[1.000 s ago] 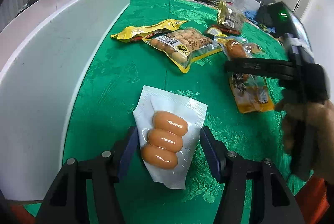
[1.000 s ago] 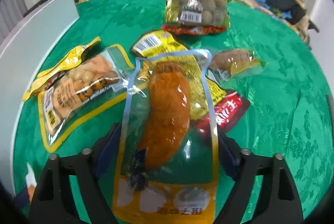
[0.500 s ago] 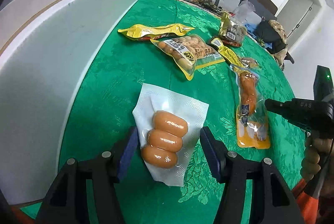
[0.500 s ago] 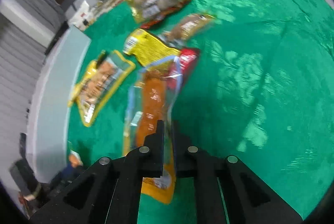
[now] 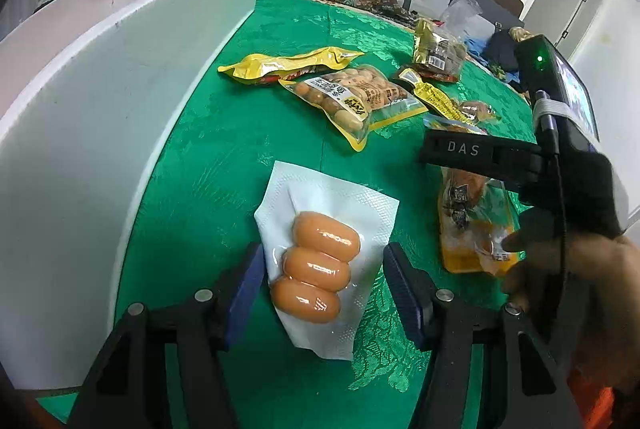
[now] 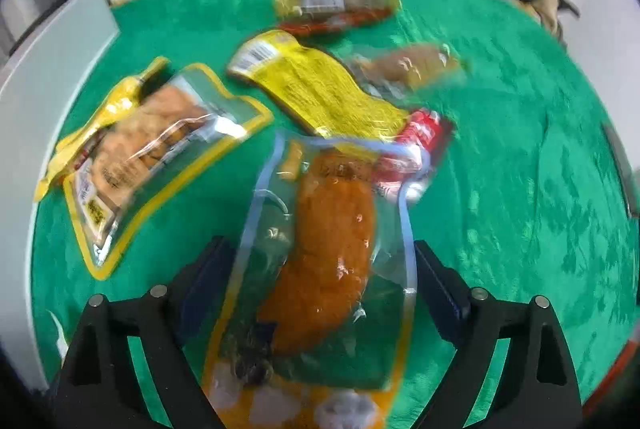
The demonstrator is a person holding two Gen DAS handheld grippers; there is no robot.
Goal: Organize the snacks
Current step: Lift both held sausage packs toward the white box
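Green tablecloth (image 5: 248, 133) as reference: sausage pouch (image 5: 320, 261) lies on it between the left gripper (image 5: 322, 285) pads, partly open, gaps visible. Right gripper (image 6: 320, 281) opening wide astride the orange-sausage pack (image 6: 320, 261). Risk: slick film slips or pads snag the red pack (image 6: 420, 133) just beyond.

Three sausages (image 5: 316, 265) sealed in one white pouch (image 5: 340, 201). Seven snack packets on green cloth (image 5: 224, 157), six clustered toward one o'clock. One white box (image 5: 92, 101) at nine o'clock.
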